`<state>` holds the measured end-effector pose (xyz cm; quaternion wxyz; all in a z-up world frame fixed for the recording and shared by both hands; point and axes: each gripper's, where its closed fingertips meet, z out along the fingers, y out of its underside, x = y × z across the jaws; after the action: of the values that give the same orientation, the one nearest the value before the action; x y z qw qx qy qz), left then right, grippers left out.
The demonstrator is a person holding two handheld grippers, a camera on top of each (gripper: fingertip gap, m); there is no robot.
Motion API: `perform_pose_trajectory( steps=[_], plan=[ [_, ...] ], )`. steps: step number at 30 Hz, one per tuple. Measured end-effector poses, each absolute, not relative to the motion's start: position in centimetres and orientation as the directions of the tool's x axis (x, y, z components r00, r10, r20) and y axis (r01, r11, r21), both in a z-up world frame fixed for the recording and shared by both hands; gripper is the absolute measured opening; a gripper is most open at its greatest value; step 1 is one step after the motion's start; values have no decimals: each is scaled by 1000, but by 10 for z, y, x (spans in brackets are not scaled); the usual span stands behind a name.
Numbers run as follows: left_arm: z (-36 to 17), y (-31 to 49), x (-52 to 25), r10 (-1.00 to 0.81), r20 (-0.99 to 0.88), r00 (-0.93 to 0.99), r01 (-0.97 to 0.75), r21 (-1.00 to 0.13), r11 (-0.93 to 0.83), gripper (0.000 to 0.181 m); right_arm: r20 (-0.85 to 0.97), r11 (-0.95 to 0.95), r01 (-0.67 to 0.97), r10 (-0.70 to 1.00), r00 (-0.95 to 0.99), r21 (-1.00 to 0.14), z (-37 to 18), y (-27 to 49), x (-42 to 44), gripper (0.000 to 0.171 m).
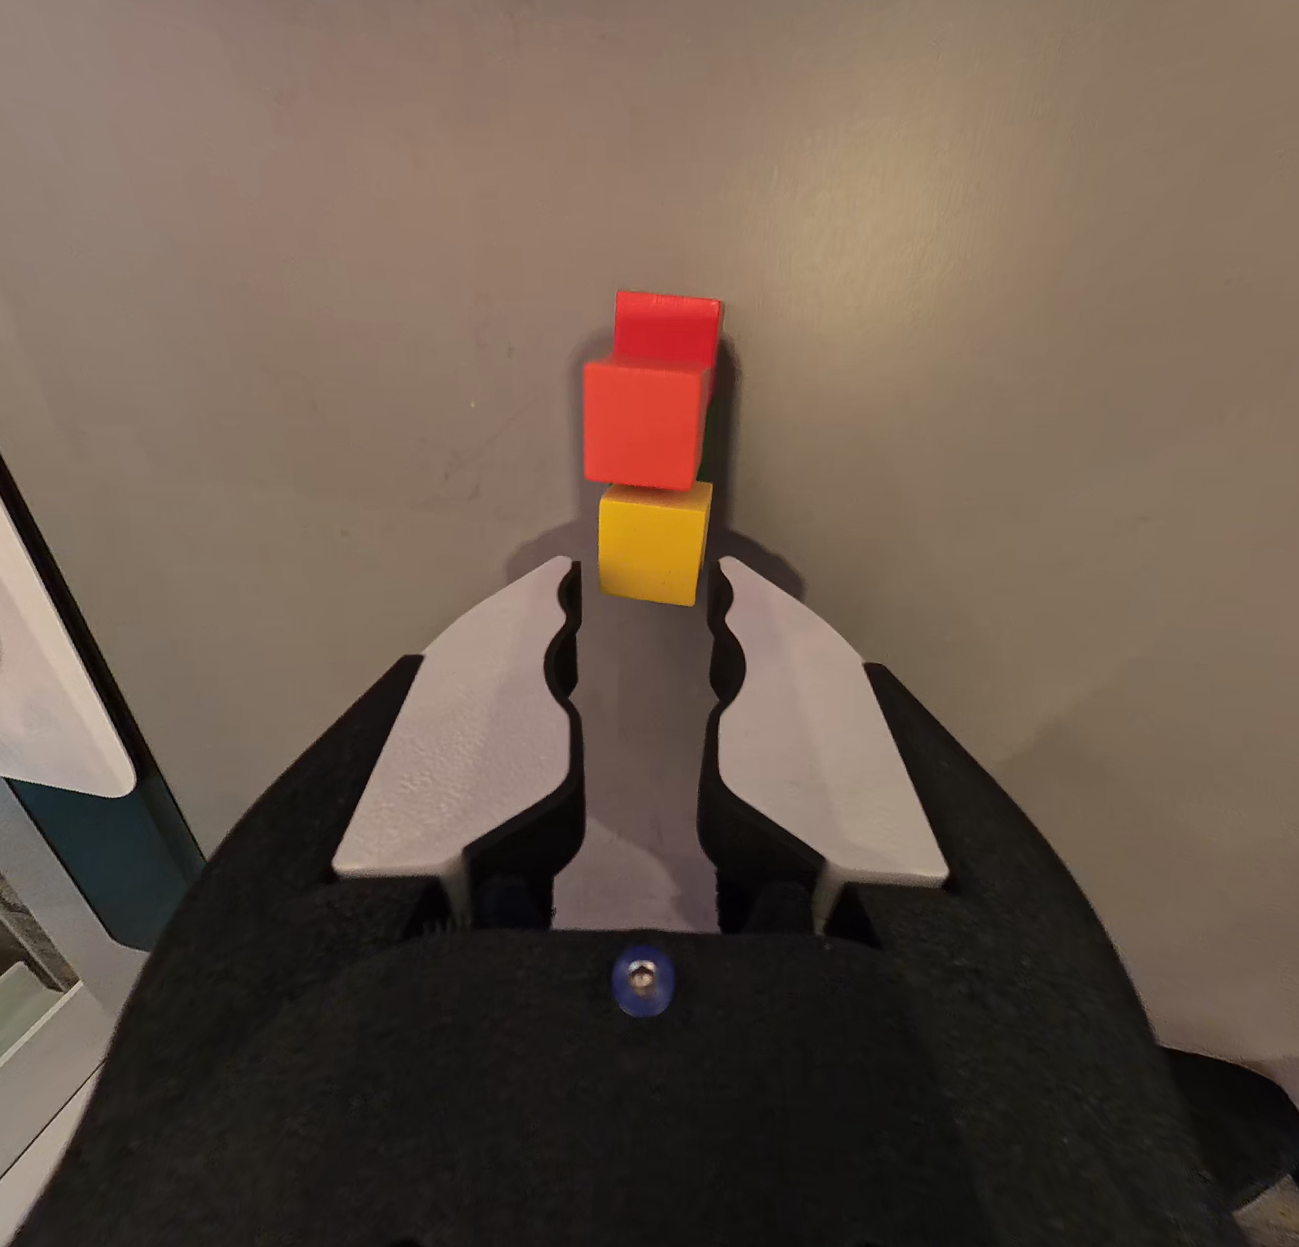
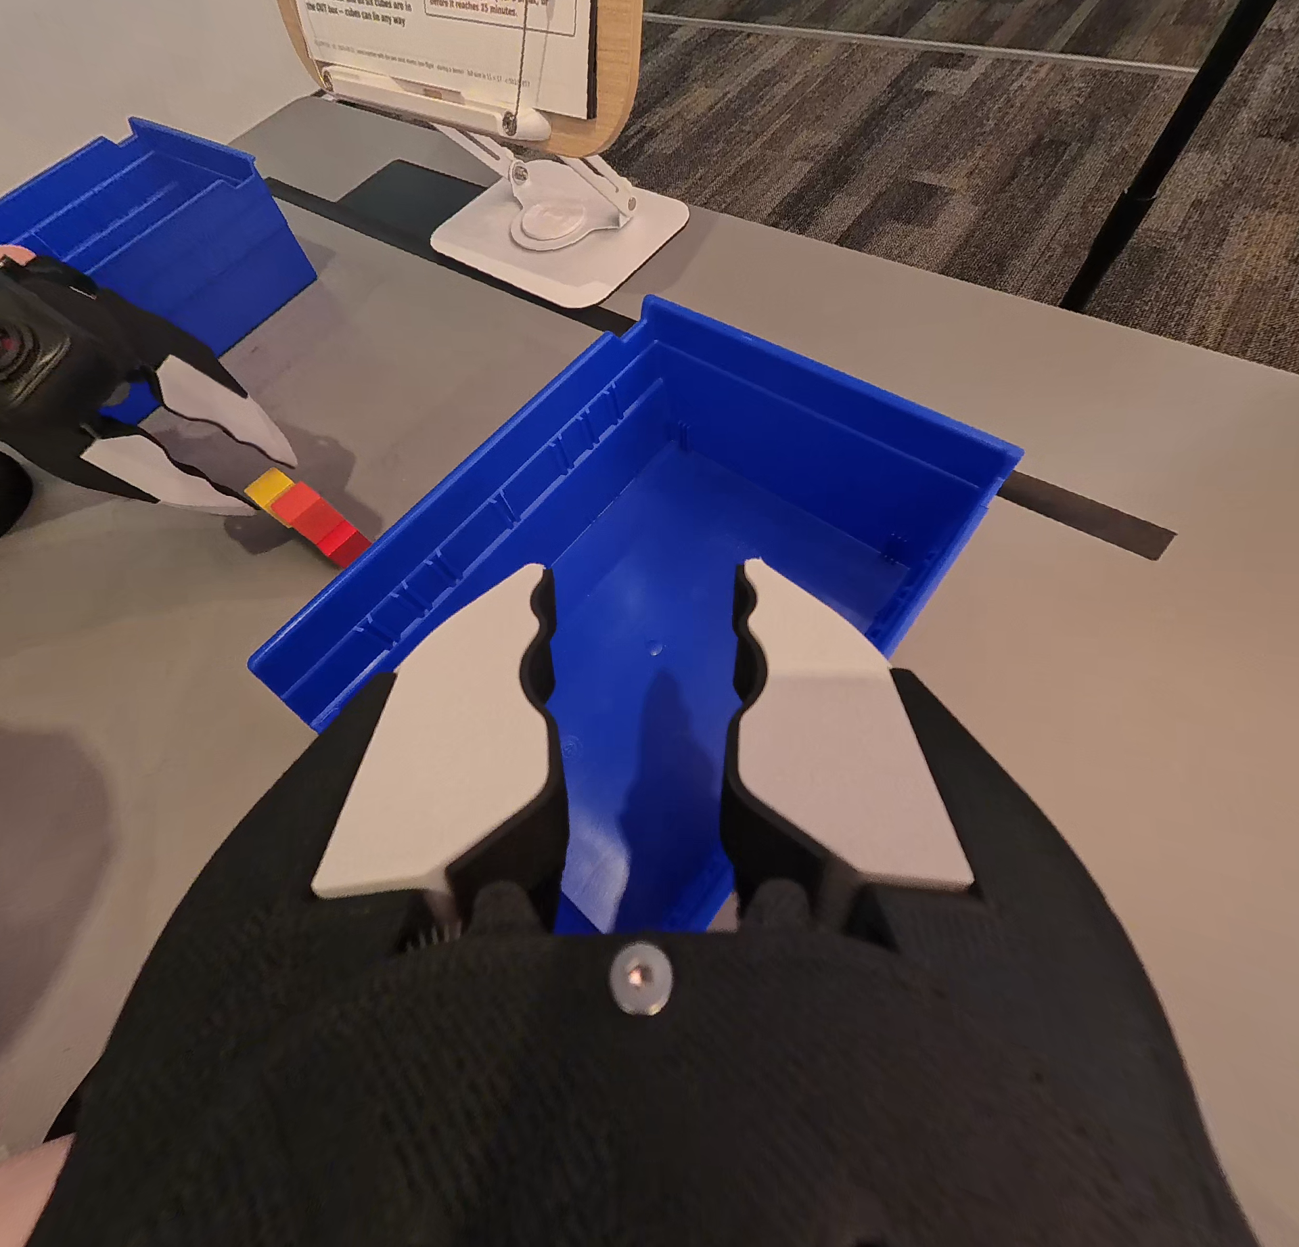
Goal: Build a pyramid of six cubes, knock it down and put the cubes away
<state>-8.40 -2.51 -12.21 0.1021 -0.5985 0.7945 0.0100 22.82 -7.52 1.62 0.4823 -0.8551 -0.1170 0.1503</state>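
Observation:
In the left wrist view a yellow cube (image 1: 650, 545), an orange cube (image 1: 643, 422) and a red cube (image 1: 668, 327) stand in a line on the grey table (image 1: 281, 299). The orange one looks raised, and a green sliver (image 1: 710, 426) shows at its right edge. My left gripper (image 1: 648, 570) is open, its fingertips at either side of the yellow cube's near end. The right wrist view shows the same cubes, yellow (image 2: 269, 486), orange (image 2: 302, 503) and red (image 2: 344, 538), with the left gripper (image 2: 270, 482) at them. My right gripper (image 2: 643, 566) is open and empty above a blue bin (image 2: 808, 398) with nothing in it.
A second blue bin (image 2: 154, 229) stands at the far left of the table. A white stand (image 2: 562, 229) holding a board with a printed sheet is at the back. The table's far edge (image 2: 984, 278) borders a carpeted floor. The red cube lies close to the near bin's left wall. About 35 centimetres separates my left fingertips from my right. To reach the orange cube (image 1: 643, 422) in a straight line is about 4 centimetres for my left fingers, about 30 centimetres for my right. My right wrist view (image 2: 296, 503) looks at it from another angle.

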Motion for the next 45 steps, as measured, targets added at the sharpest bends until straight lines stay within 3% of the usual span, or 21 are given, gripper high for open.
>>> perform_pose_trajectory(
  steps=[34,39,45],
  plan=[
    [-124,-22,-76,-946,-177,-271,-951,-100,291,28,-147,-517,58,347,926,-854,14,-74,228,49],
    [-123,-25,-74,-954,-154,-256,-954,-120,275,42,-148,-523,60,347,926,-850,12,-74,228,50],
    [-97,-24,-76,-959,-163,-233,-948,-184,261,45,-148,-528,63,348,926,-847,10,-74,228,50]
  ],
)
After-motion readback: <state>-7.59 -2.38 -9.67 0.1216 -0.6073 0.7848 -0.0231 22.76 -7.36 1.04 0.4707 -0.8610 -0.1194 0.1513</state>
